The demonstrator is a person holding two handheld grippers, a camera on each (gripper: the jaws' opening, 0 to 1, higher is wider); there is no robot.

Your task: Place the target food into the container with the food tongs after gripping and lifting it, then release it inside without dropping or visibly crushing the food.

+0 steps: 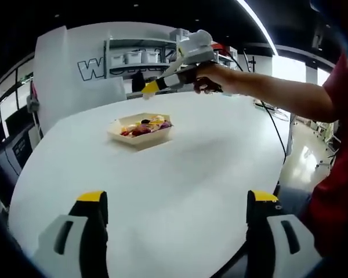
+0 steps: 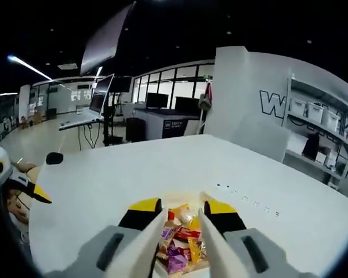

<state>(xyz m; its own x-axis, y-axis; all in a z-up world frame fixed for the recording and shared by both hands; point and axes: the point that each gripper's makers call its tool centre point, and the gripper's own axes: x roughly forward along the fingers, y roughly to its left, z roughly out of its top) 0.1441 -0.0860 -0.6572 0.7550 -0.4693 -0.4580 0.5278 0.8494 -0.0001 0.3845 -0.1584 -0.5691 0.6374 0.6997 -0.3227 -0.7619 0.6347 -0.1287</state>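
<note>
Bare white table (image 1: 180, 191) all round the tray (image 1: 140, 137) — seemingly unobstructed.

In the right gripper view the container (image 2: 180, 255) is cut off by the lower edge and largely covered by the food tongs (image 2: 182, 243) and the right gripper (image 2: 182, 209); its rim cannot be traced. The wrapped food (image 2: 182, 234) inside it is too blurred to identify piece by piece. In the left gripper view the tong tips are too small to judge, and the person's arm (image 1: 278, 92) runs off the right edge.
</note>
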